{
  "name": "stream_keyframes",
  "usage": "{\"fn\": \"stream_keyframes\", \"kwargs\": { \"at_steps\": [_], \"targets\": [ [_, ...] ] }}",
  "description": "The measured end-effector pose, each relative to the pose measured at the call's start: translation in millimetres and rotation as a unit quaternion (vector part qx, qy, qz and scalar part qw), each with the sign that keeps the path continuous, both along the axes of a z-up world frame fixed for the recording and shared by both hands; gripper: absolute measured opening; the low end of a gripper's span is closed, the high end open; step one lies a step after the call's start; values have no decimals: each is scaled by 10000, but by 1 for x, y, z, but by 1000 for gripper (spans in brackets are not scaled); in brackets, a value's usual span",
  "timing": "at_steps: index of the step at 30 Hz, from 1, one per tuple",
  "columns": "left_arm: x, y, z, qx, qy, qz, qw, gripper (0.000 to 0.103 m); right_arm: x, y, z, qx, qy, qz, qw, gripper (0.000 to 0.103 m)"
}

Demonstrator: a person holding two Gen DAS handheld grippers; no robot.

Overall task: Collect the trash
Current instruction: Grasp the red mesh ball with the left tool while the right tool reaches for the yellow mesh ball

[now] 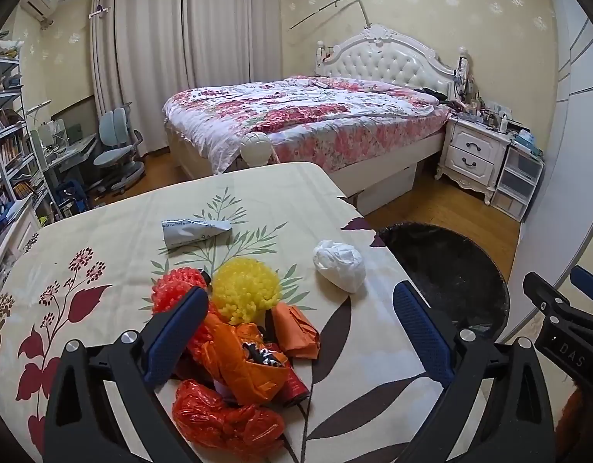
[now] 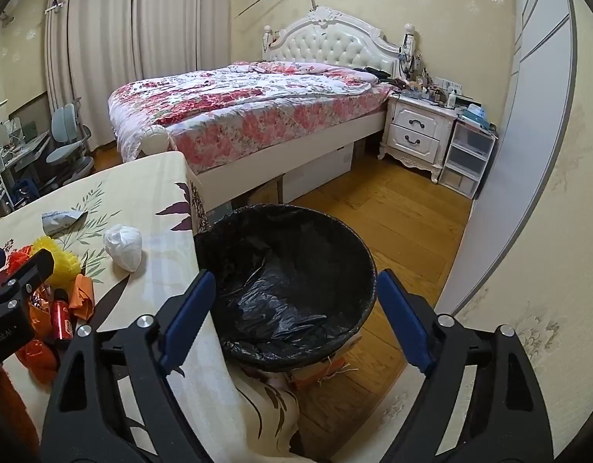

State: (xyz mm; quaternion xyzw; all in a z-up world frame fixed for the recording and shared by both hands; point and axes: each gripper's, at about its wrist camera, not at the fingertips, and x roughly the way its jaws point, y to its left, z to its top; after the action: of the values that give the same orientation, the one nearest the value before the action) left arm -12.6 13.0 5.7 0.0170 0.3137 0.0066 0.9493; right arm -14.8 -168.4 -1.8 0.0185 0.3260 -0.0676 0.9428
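Note:
A pile of trash lies on the floral tablecloth (image 1: 103, 239): orange wrappers (image 1: 242, 351), a red plastic bag (image 1: 219, 420), a yellow foam net (image 1: 246, 289), a red foam net (image 1: 177, 289). A crumpled white bag (image 1: 339, 266) and a squashed grey tube (image 1: 196, 231) lie farther out. My left gripper (image 1: 300, 316) is open over the pile, its left finger touching the orange wrappers. My right gripper (image 2: 292, 301) is open and empty above the black-lined trash bin (image 2: 288, 270) beside the table. The white bag (image 2: 122, 247) shows in the right wrist view too.
The bin (image 1: 443, 266) stands on the wooden floor (image 2: 393, 208) at the table's right edge. A bed (image 1: 304, 115) with a floral quilt, a white nightstand (image 1: 474, 150), a desk chair (image 1: 115, 146) and bookshelves (image 1: 11, 135) lie beyond. A wardrobe door (image 2: 528, 154) is at right.

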Motion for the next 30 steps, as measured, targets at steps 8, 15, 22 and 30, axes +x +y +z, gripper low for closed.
{"fn": "stream_keyframes", "kwargs": {
  "at_steps": [8,15,22,30],
  "targets": [
    [-7,52,9,98,-86,462,9988,89,5,32,-1,57,28,478,9988,76],
    [-9,89,7,54,10,772,9970,86,11,59,-5,155,121,841,9963,75],
    [-8,94,-3,-32,231,739,9970,77,18,84,-5,46,48,1093,9940,73],
    [6,92,-10,0,296,609,9977,76,19,92,-8,91,113,1166,9931,73]
  ]
}}
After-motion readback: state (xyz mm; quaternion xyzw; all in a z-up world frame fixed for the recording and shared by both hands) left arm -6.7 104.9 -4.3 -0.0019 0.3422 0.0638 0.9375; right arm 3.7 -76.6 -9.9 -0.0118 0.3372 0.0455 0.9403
